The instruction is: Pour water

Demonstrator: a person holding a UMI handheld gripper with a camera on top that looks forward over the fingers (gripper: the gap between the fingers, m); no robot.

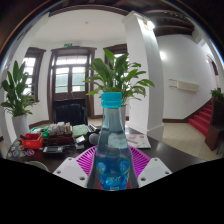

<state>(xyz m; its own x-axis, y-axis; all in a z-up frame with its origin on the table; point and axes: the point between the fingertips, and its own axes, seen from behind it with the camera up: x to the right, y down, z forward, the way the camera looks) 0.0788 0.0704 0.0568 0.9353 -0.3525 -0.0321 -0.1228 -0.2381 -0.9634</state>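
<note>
A clear plastic bottle with a blue cap and a blue label stands upright between my gripper's two fingers. The magenta pads press against the bottle's lower body on both sides. The bottle looks lifted above the dark table. Its base is hidden below the fingers. No cup or other vessel shows clearly in this view.
Behind the bottle stands a leafy green plant. A second plant grows at the left by a window. Small cluttered items, some red, lie on the table's left part. A white pillar and stairs rise at the right.
</note>
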